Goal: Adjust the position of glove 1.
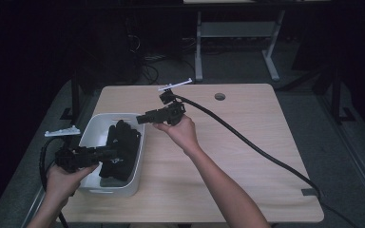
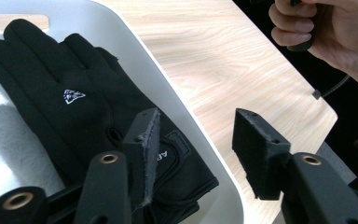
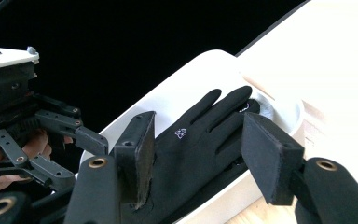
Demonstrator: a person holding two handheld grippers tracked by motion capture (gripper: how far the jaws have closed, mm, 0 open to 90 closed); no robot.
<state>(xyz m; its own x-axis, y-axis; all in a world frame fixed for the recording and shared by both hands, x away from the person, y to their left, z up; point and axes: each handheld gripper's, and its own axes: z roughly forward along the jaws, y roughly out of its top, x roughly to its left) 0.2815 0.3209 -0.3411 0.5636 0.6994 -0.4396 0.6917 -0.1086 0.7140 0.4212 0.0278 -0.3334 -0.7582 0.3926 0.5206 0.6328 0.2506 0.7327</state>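
Observation:
A white bin (image 1: 91,130) sits at the left of the wooden table (image 1: 275,114) with black gloves (image 1: 123,142) lying in it. My left gripper (image 1: 113,153) reaches over the bin from the left, open, above the gloves. In the left gripper view its jaws (image 2: 196,126) stand apart over a glove (image 2: 70,98) with a small white logo, touching nothing. My right gripper (image 1: 139,118) hovers near the bin's far right corner, pointing left. In the right gripper view it (image 3: 198,128) is open, with the glove (image 3: 191,149) and the bin rim (image 3: 186,70) beyond.
A thick black cable (image 1: 261,152) trails from the right gripper across the table to its right front corner. A round hole (image 1: 220,96) is in the tabletop near the back edge. The person's right hand (image 2: 317,28) appears beyond the bin rim (image 2: 168,88).

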